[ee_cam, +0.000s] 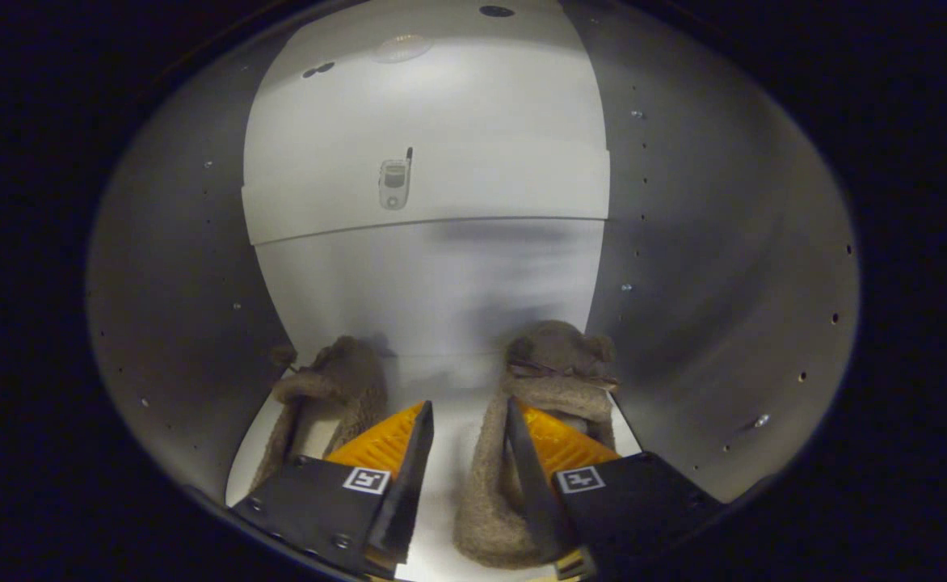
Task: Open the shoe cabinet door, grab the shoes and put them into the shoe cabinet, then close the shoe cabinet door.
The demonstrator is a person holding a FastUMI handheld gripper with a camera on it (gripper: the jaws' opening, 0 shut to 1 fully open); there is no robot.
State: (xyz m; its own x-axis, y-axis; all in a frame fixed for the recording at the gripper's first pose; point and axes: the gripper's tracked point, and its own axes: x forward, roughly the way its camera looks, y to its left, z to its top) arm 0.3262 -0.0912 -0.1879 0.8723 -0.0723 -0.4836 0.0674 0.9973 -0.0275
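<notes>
Since both brown fuzzy slippers already lie on the white shelf (449, 380) inside the shoe cabinet (683, 267), the opening of the door and most of the putting-in seem done. The left slipper (336, 388) rests near the shelf's left edge. The right slipper (538, 380) lies along the right edge, and the hand-held gripper (469, 416) has its fingers apart, with the right finger at the slipper's inner rim; I cannot tell if it touches. Drawing out and closing the door remain.
</notes>
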